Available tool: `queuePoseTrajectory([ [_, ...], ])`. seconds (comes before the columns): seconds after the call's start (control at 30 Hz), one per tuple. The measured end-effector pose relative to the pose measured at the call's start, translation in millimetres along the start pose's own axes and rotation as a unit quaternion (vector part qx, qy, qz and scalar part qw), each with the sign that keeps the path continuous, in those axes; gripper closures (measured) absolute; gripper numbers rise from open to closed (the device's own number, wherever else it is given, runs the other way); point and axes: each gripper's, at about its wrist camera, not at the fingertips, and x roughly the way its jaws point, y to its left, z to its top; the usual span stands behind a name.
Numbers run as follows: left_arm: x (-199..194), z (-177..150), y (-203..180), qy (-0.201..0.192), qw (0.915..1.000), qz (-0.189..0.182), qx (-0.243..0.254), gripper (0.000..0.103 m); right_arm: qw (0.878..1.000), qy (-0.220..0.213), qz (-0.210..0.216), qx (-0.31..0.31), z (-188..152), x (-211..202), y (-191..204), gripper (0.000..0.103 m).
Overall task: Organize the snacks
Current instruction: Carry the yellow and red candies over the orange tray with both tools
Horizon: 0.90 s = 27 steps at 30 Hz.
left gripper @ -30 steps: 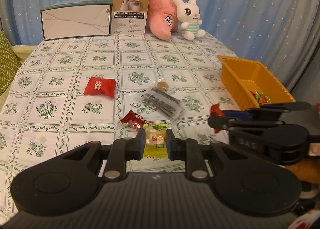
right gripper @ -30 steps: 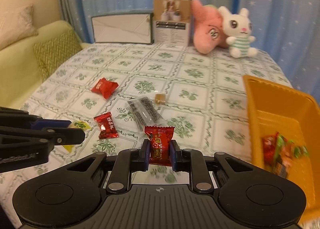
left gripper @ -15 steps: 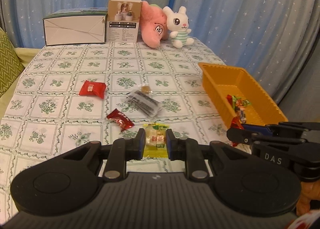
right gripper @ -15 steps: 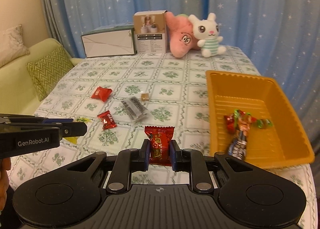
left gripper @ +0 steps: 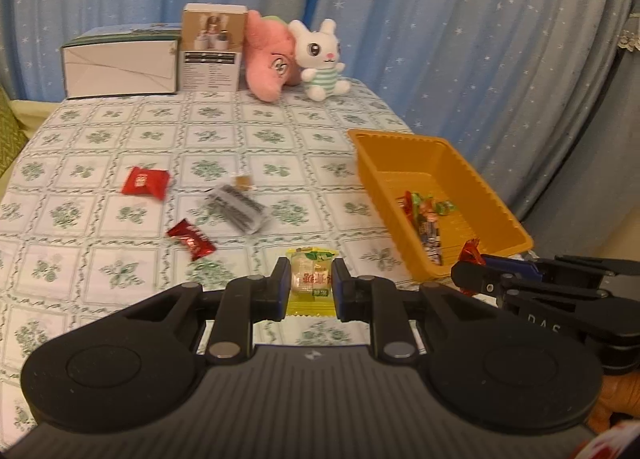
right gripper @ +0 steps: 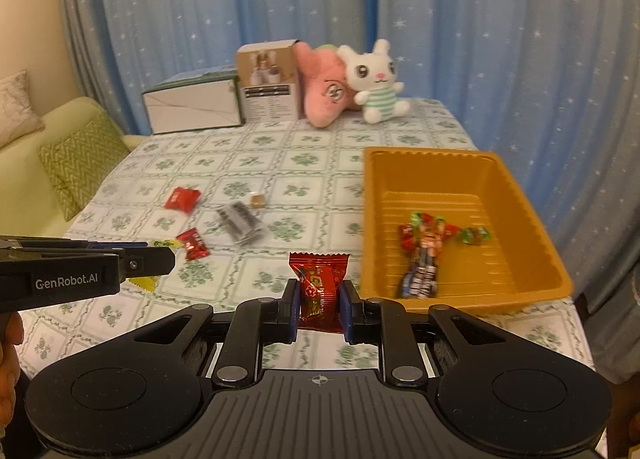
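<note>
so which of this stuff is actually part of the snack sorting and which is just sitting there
Part of the job:
- yellow snack in the left gripper
- red candy in the right gripper
- orange tray
- red packet
- small red candy
- clear dark-striped packet
- small brown sweet

Just lying about:
- white bunny
- pink plush
- two boxes
- green cushion

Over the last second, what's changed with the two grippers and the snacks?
Both grippers lifted off the table and swung toward the orange tray, which now shows whole in both views. The left gripper stays shut on the yellow snack, the right gripper on the red candy. Nothing was released. The loose snacks on the tablecloth and those in the tray lie as before.
</note>
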Motion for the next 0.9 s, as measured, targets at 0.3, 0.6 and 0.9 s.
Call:
queuePoseTrajectory([
  [0.3,18.0,13.1,-43.8,0.003,0.9990,-0.040,0.021,0.084,0.999,-0.010,-0.040,0.030,3.3,-17.7,-41.5,0.082],
  [0.6,41.8,21.0,-81.2,0.015,0.9967,-0.066,0.044,0.084,0.996,-0.016,-0.068,0.059,7.2,-23.8,-82.3,0.082],
  [0.9,67.8,31.8,-107.4,0.023,0.9944,-0.083,0.061,0.084,0.994,-0.016,-0.080,0.077,11.8,-18.6,-115.1,0.082],
])
